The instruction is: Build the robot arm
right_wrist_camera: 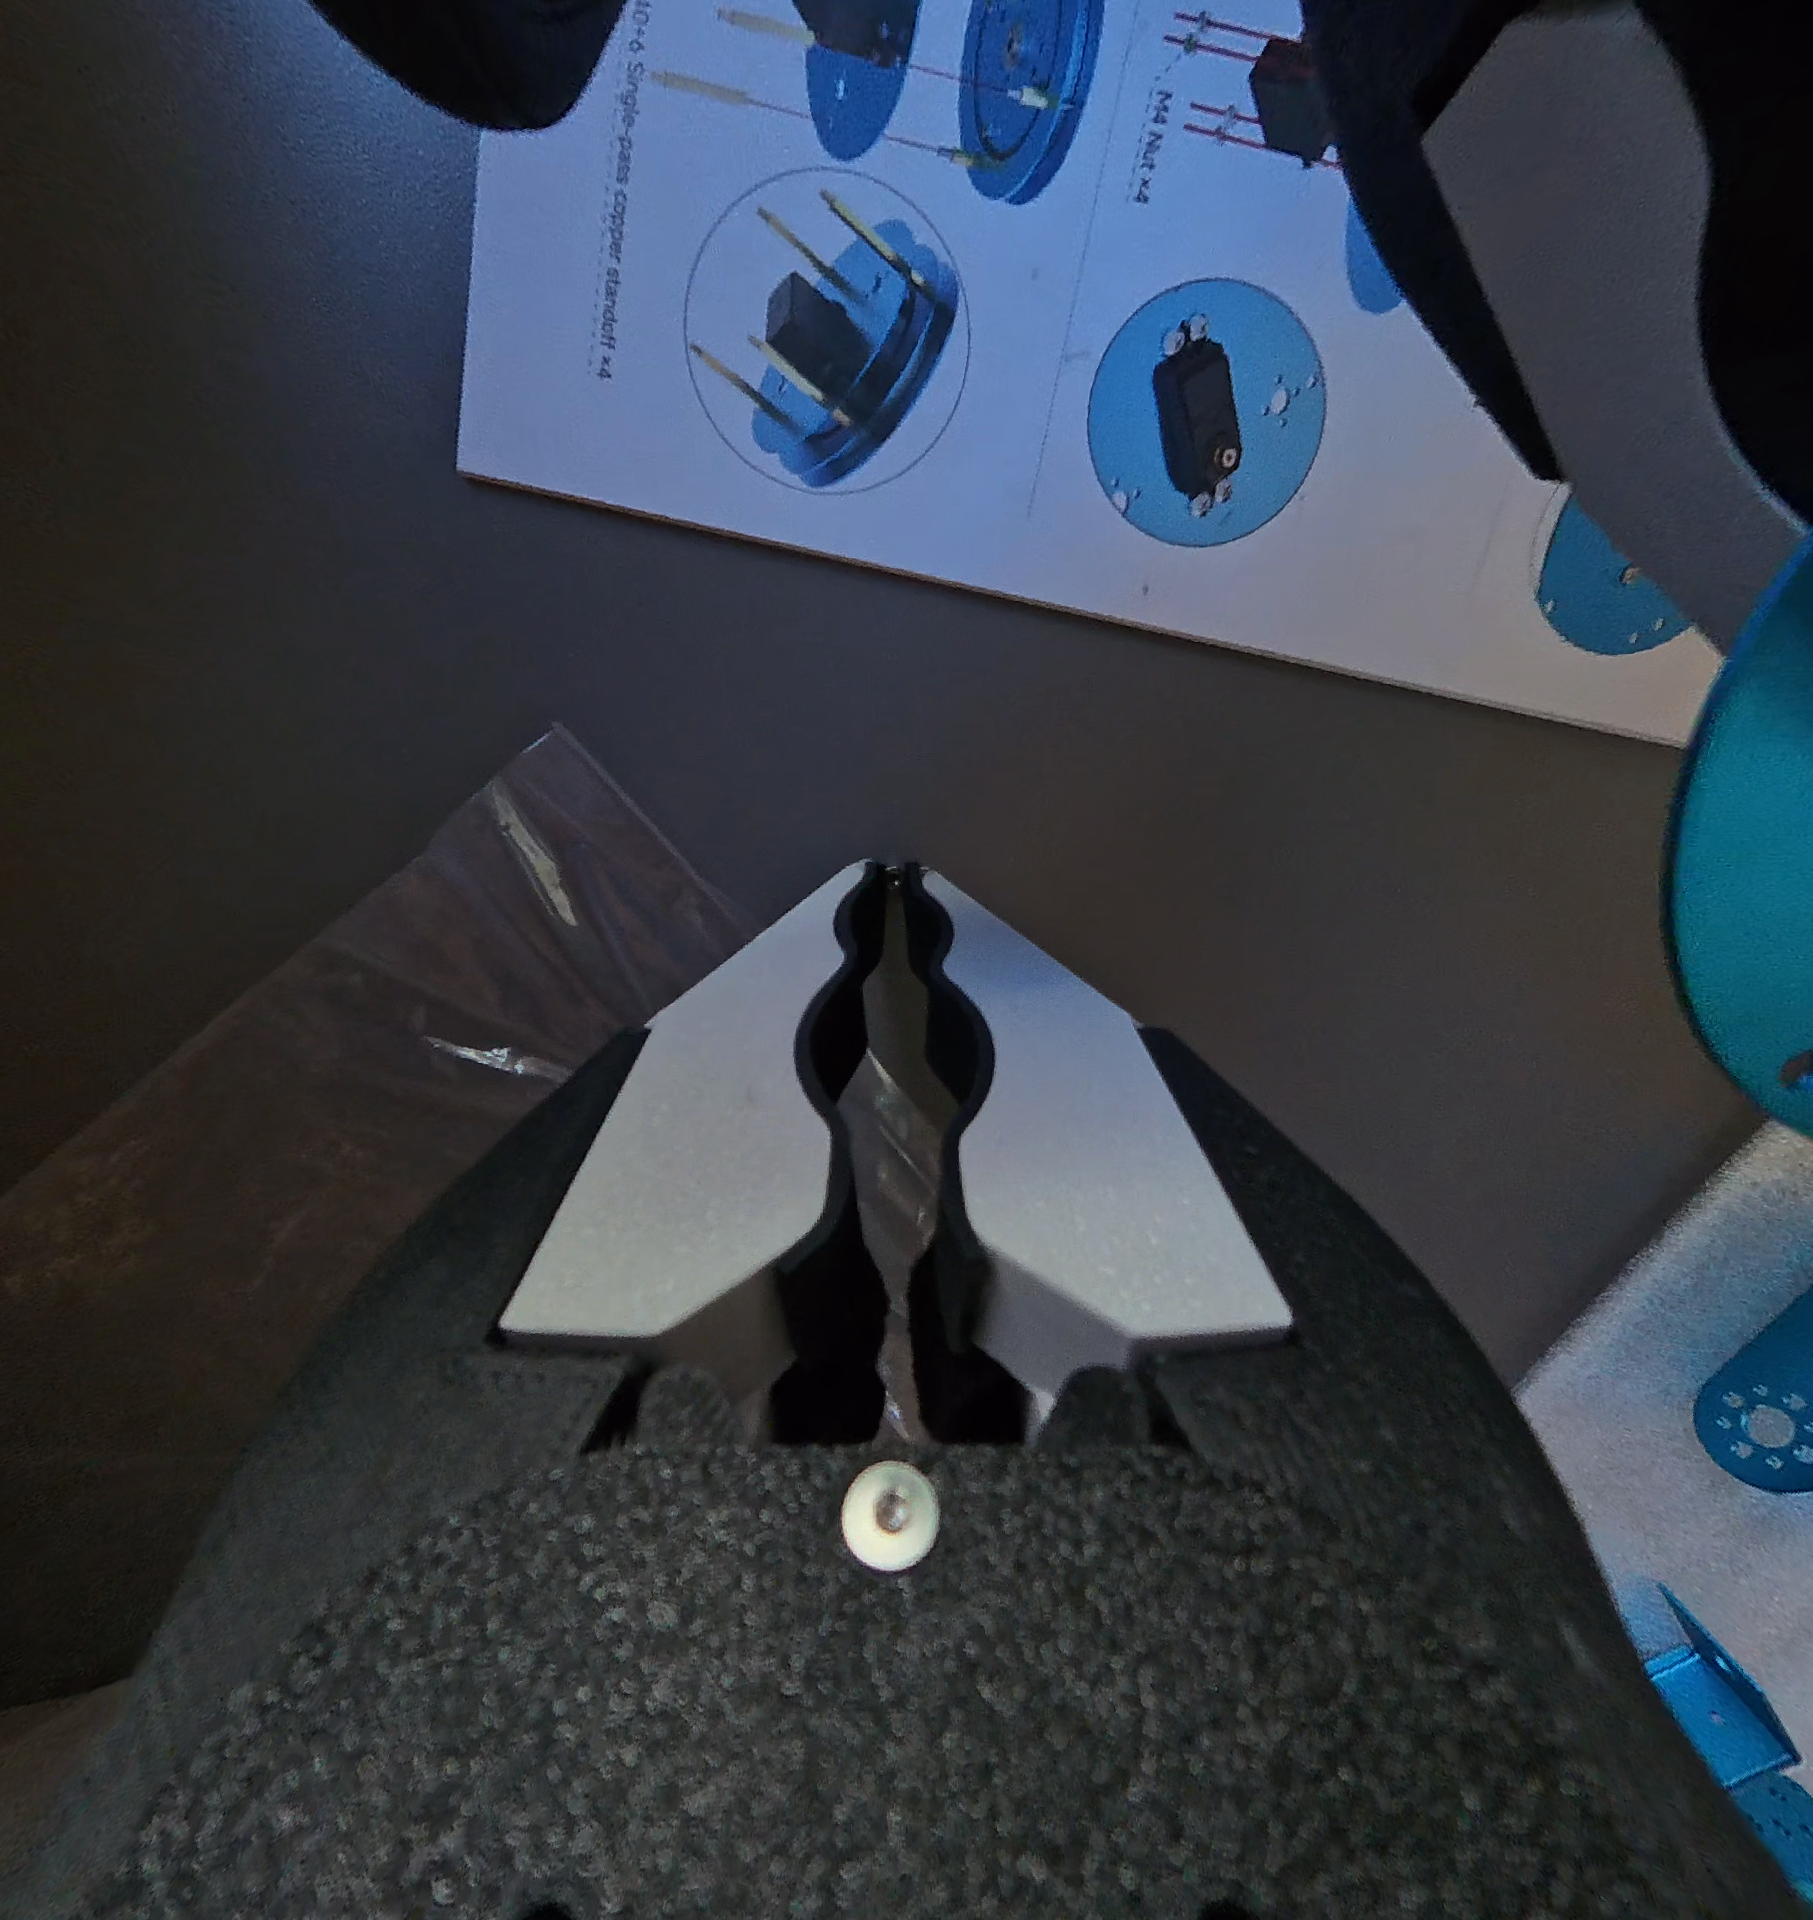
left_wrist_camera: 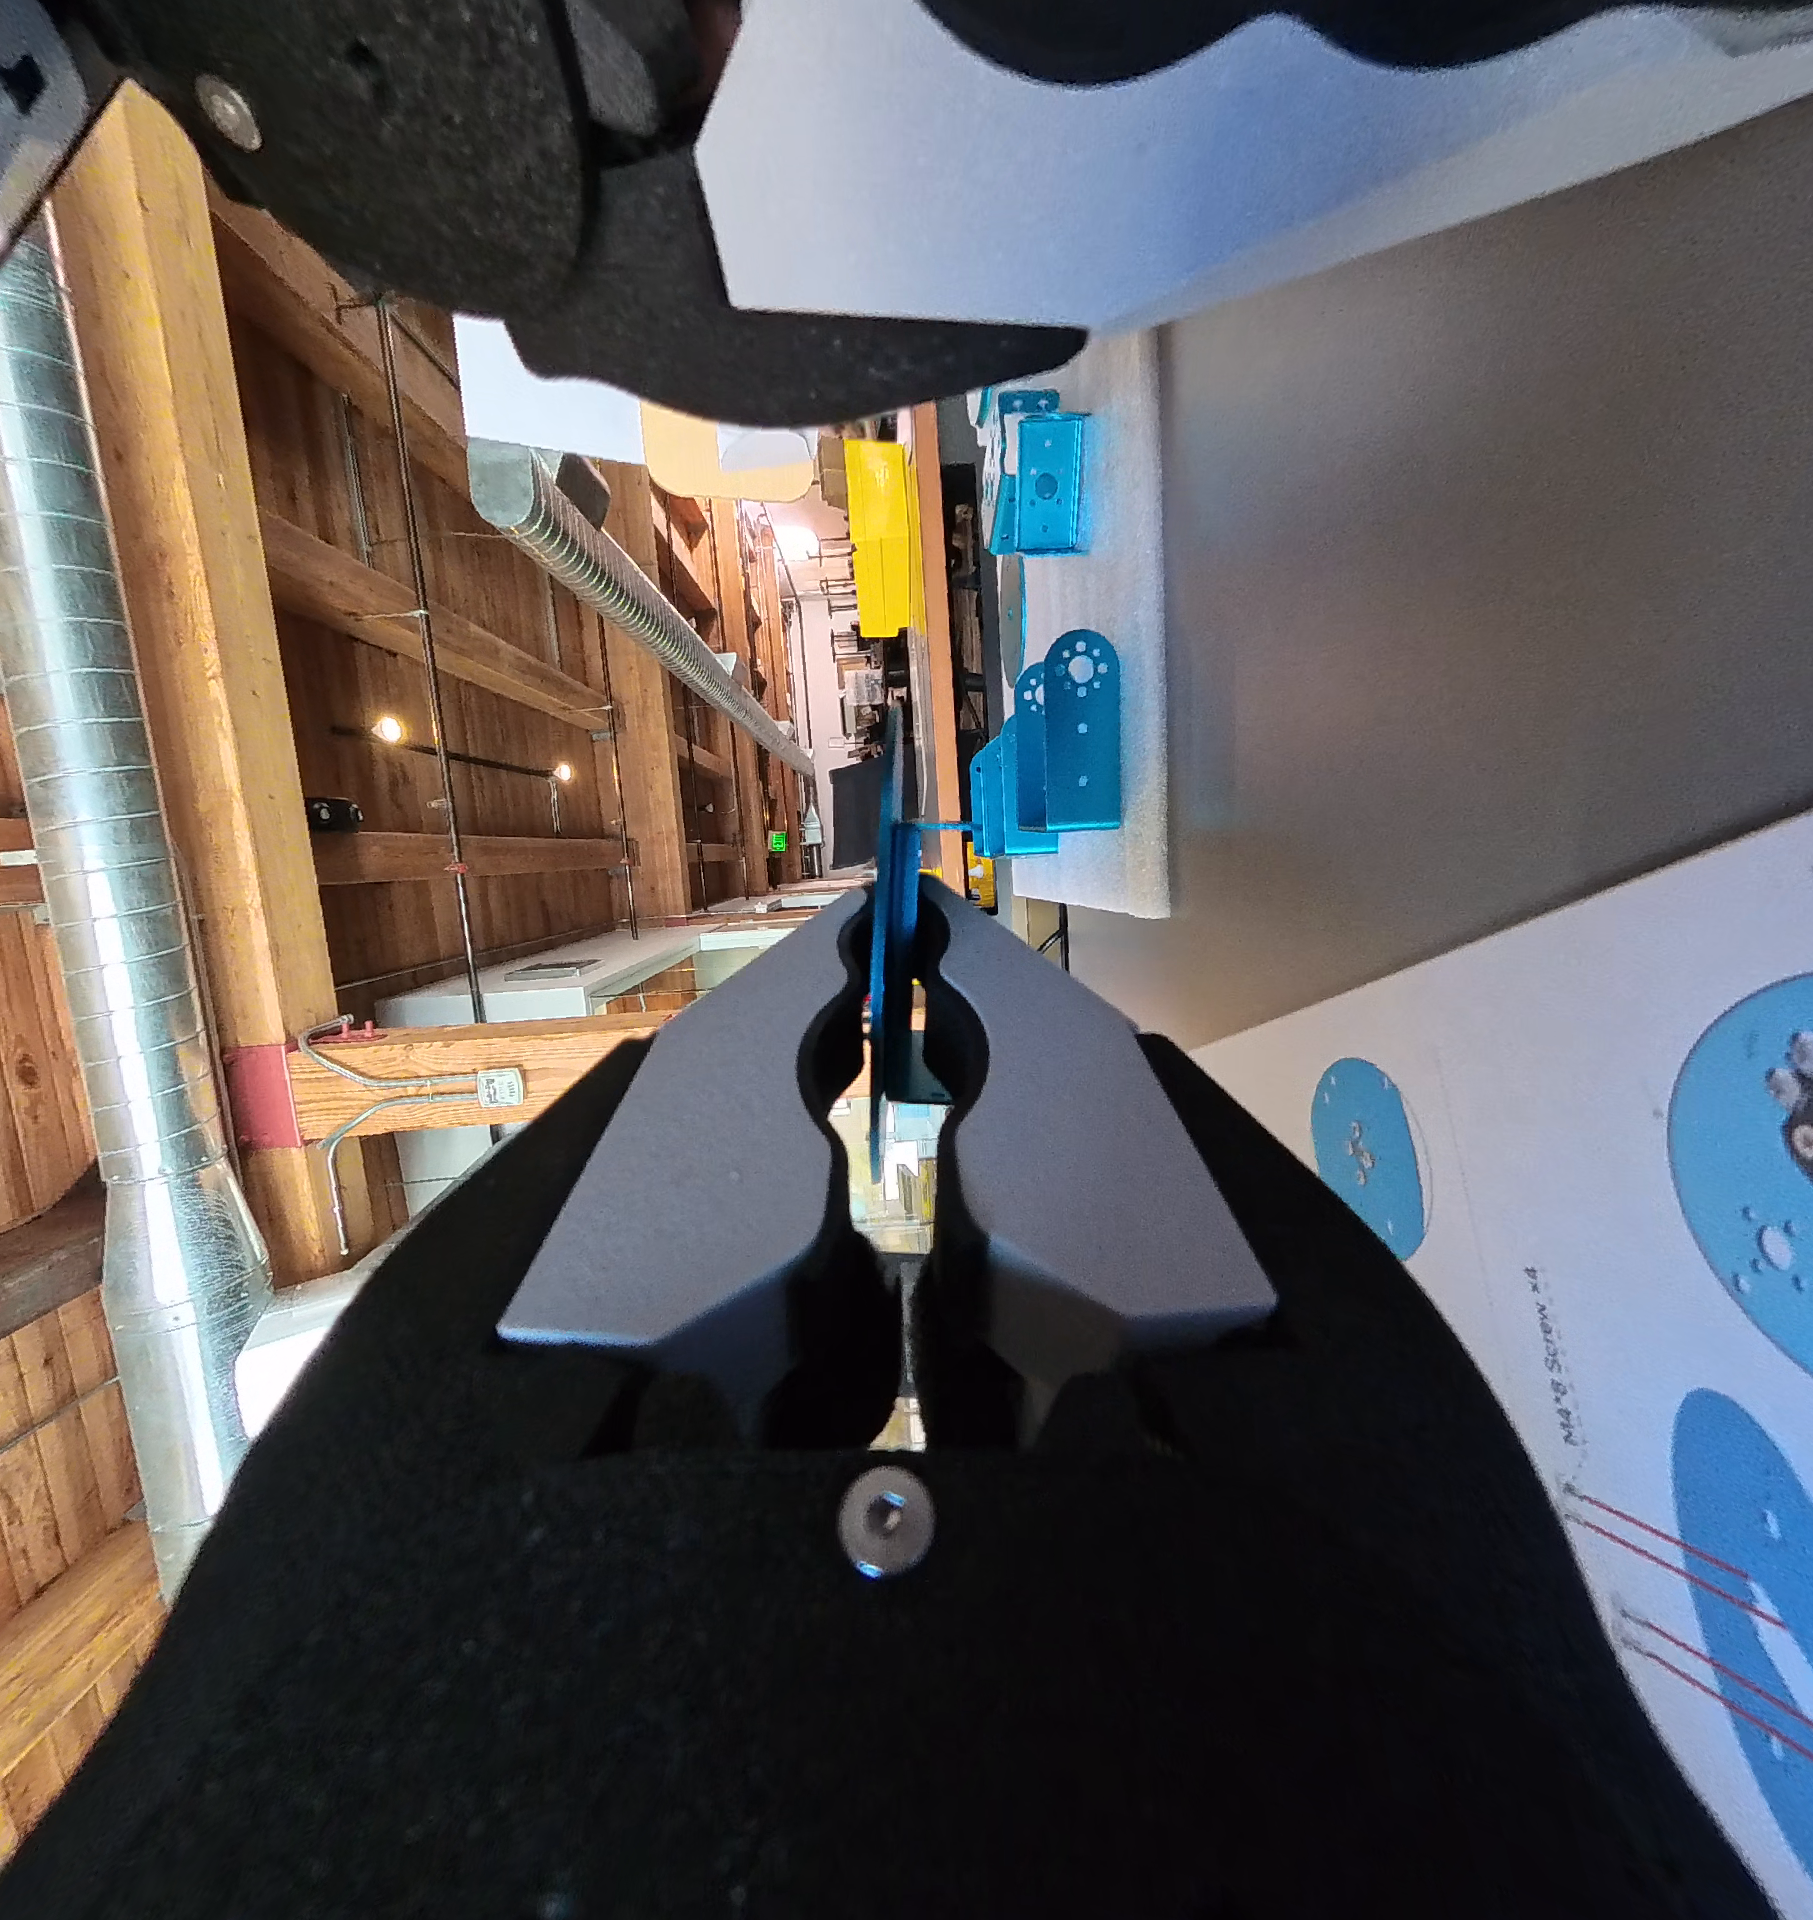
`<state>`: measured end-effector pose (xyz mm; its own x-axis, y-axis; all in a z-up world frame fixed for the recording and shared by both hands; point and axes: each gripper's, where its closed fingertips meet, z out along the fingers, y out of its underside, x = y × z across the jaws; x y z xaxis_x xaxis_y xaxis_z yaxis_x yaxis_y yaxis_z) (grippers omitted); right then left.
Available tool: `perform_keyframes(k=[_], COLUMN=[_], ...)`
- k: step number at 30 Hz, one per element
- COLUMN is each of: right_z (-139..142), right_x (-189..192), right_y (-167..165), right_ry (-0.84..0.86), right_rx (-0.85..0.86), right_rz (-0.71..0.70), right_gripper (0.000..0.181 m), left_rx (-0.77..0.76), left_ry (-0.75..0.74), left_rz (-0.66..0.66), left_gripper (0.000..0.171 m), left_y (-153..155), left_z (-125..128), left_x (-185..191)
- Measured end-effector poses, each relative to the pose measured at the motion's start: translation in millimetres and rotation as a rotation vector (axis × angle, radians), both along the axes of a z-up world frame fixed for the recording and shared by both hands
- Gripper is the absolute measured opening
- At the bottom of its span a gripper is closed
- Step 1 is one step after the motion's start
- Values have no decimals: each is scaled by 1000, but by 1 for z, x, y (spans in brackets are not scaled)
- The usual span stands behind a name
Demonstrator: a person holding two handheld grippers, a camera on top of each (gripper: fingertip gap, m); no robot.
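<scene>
My left gripper [left_wrist_camera: 897, 904] is rolled on its side and shut on a thin blue metal plate [left_wrist_camera: 891, 956], seen edge-on between the fingers. In the right wrist view this shows as a round blue plate [right_wrist_camera: 1775, 883] at the right edge, held by the left gripper's black body [right_wrist_camera: 1712, 260]. My right gripper [right_wrist_camera: 894, 871] is shut, with a tiny dark piece pinched at its tips; its kind is too small to tell. The right gripper also shows across the top of the left wrist view [left_wrist_camera: 881, 260], close above the plate.
A printed instruction sheet [right_wrist_camera: 985, 364] [left_wrist_camera: 1556, 1195] lies on the grey table [right_wrist_camera: 206, 416]. A white foam pad [left_wrist_camera: 1120, 727] [right_wrist_camera: 1712, 1299] carries several blue metal brackets [left_wrist_camera: 1063, 748] [right_wrist_camera: 1775, 1434]. A brown clear-wrapped pack [right_wrist_camera: 362, 987] lies under the right gripper. Tip to tip, the grippers are about 15 cm apart.
</scene>
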<state>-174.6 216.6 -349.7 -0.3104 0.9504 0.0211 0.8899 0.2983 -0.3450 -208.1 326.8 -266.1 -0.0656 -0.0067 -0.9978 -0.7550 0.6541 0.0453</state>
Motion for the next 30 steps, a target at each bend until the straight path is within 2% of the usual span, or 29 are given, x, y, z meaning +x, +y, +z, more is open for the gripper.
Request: perform_keyframes(k=[16,20,24,27,30], right_z=[7,15,13,12,7], right_x=[7,-8,-27,-39,-40], right_y=[6,-20,-50,-63,-62], right_ry=[8,57,56,72,58], right_rx=[30,-37,-90,-99,-36], right_rz=[15,48,83,103,126], right_gripper=[0,7,26,24,14], left_rx=[-5,-6,6,24,22], left_ry=[12,16,23,28,26], left_rz=[-8,0,23,40,54], left_gripper=[1,1,1,1,1], left_y=[-2,0,8,13,17], left_z=[-4,-3,-2,0,1], left_x=[3,1,-8,-15,-21])
